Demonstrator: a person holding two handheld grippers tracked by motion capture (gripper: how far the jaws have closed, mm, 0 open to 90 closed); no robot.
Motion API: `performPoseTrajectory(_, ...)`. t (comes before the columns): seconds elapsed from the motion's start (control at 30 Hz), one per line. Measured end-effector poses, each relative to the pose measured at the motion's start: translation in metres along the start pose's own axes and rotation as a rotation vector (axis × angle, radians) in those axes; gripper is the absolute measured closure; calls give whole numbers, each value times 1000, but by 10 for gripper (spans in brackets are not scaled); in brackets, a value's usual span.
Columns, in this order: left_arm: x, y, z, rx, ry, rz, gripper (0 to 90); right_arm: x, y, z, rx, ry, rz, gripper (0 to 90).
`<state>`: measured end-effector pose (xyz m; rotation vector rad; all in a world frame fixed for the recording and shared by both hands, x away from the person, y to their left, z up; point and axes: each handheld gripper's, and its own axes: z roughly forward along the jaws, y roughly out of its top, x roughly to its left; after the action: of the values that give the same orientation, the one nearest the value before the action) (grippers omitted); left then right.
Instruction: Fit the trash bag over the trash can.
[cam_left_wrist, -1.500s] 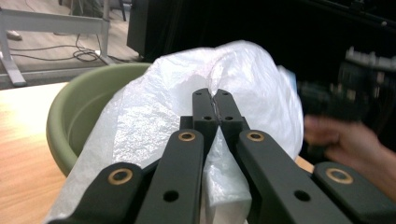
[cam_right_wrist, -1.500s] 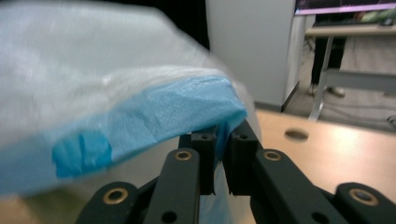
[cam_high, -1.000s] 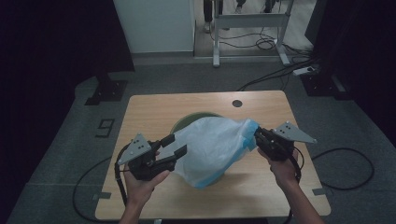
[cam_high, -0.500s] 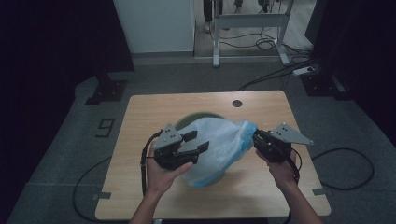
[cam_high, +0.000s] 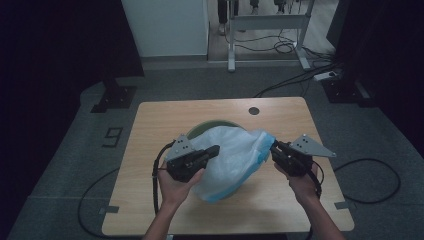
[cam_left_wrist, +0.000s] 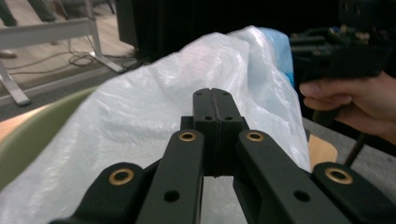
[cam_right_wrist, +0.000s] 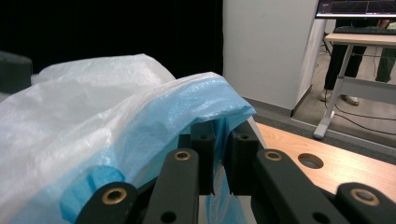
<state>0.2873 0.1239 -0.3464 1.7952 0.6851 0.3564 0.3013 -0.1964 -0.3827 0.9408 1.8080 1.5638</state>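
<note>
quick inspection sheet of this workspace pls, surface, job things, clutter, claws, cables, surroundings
Surface: wooden table, bare at the edges, with a round hole near the far side.
Job's things: white and blue plastic bag draped over a green bowl at mid-table.
Clutter: nothing seen.
Claws: left claw shut, resting against the bag's near-left side; right claw clamped on the bag's blue edge.
Cables: one trails from each claw; more cables lie on the floor beyond.
Surroundings: grey floor, desk frame, white cabinet and a floor mark reading 9.
</note>
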Motion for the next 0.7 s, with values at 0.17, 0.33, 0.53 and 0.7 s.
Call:
performPoseTrajectory(0.17, 6, 2, -6, -29, 22, -20, 900, -5, -6, -5, 8, 3, 1, 812)
performPoseTrajectory(0.33, 9, 1, -9, -46, 37, -30, 900, -10, -10, -8, 12, 2, 8, 809)
performPoseTrajectory(0.53, 19, -1, -15, -56, 57, -49, 900, -14, -16, -11, 19, 9, 4, 809)
performPoseTrajectory(0.7, 32, -6, -22, -70, 78, -87, 900, -19, -19, -10, 30, 12, 4, 809)
